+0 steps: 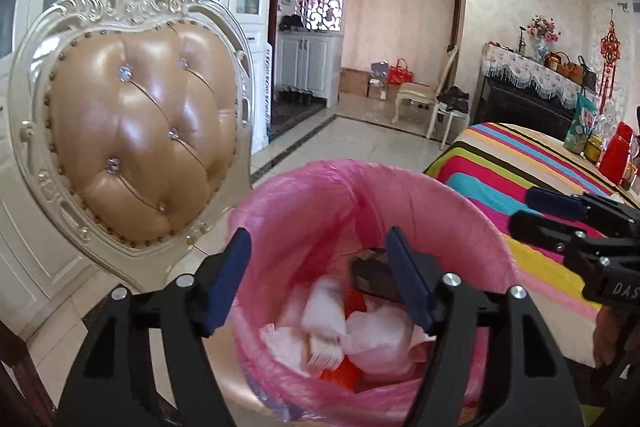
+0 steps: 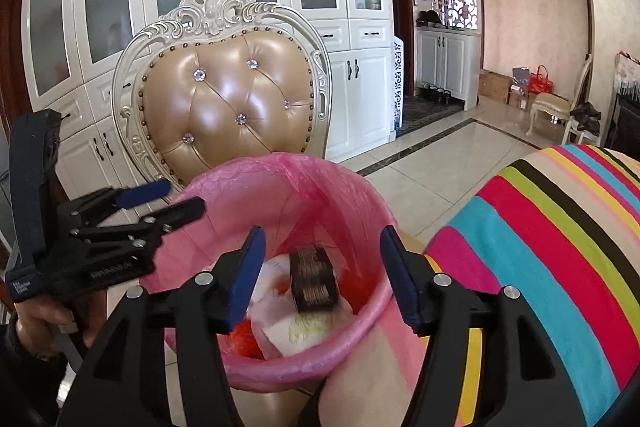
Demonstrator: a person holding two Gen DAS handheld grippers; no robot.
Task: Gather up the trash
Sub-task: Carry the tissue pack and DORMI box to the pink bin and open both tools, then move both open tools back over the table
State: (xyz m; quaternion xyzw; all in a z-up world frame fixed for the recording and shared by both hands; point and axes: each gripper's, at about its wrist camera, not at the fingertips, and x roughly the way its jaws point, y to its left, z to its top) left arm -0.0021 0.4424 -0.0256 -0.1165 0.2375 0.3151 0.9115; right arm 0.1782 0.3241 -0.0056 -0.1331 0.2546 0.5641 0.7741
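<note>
Both tongs hang over the pink-lined trash bin (image 2: 280,211), which stands between the tufted chair (image 2: 228,107) and the striped counter (image 2: 560,227). The left tongs (image 1: 320,279) and right tongs (image 2: 322,275) stand wide, with nothing pressed between the pads. A dark box (image 2: 314,281), apparently loose, sits among white wrappers (image 1: 372,339) inside the bin.

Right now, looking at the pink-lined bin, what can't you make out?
- Dark patterned box: motion-blurred in both wrist views; print unreadable.
- Trash under the white wrappers: buried.
- Pink-lined bin: body below its rim hidden by both open grippers, left gripper, right gripper.
</note>
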